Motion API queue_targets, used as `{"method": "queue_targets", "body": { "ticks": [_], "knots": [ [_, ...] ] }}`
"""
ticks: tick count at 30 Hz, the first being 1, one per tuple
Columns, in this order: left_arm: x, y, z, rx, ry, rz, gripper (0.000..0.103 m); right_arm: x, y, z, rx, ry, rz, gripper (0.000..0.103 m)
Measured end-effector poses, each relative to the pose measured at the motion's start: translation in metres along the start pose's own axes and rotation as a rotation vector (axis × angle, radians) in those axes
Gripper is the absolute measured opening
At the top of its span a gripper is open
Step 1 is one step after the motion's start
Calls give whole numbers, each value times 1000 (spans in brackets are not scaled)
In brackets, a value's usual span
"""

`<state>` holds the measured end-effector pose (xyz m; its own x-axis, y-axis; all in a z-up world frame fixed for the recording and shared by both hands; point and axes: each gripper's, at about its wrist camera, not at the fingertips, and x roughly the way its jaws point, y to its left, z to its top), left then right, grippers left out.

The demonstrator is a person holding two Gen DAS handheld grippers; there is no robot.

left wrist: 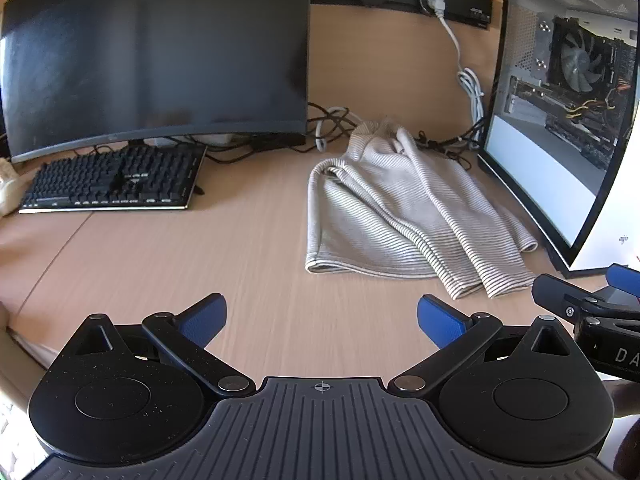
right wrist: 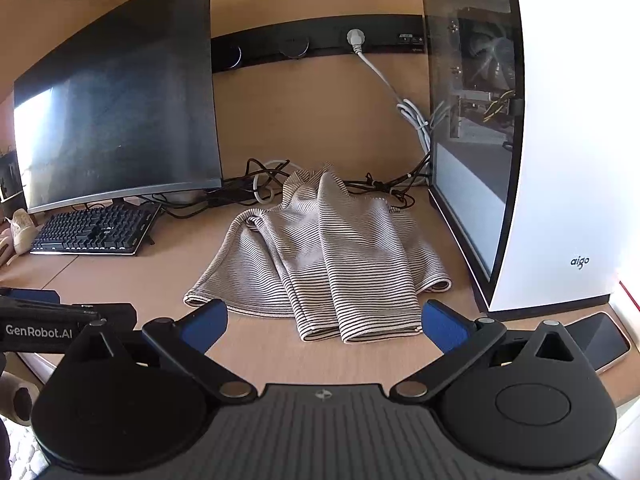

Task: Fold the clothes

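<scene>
A beige striped garment (left wrist: 404,216) lies on the wooden desk (left wrist: 224,256), with both sleeves folded over its body and pointing toward me. It also shows in the right wrist view (right wrist: 324,264). My left gripper (left wrist: 322,320) is open and empty, hovering over bare desk left of the garment's near hem. My right gripper (right wrist: 324,324) is open and empty, just in front of the sleeve cuffs (right wrist: 360,330). The right gripper's side shows at the right edge of the left wrist view (left wrist: 588,304).
A dark monitor (left wrist: 156,60) and black keyboard (left wrist: 116,180) stand at the left. A white PC case (left wrist: 568,120) with a glass side stands right of the garment. Cables (left wrist: 336,124) lie behind it. A phone (right wrist: 600,340) lies by the case.
</scene>
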<state>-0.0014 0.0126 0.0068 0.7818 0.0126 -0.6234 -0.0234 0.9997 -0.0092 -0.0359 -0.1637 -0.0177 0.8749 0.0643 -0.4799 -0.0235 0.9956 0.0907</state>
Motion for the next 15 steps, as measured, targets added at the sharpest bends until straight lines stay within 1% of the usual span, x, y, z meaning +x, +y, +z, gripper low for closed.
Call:
{"method": "queue_targets", "body": {
  "ticks": [15],
  "knots": [
    [4, 2, -1, 2, 27, -11, 103, 2, 2, -1, -5, 21, -3, 103]
  ]
}}
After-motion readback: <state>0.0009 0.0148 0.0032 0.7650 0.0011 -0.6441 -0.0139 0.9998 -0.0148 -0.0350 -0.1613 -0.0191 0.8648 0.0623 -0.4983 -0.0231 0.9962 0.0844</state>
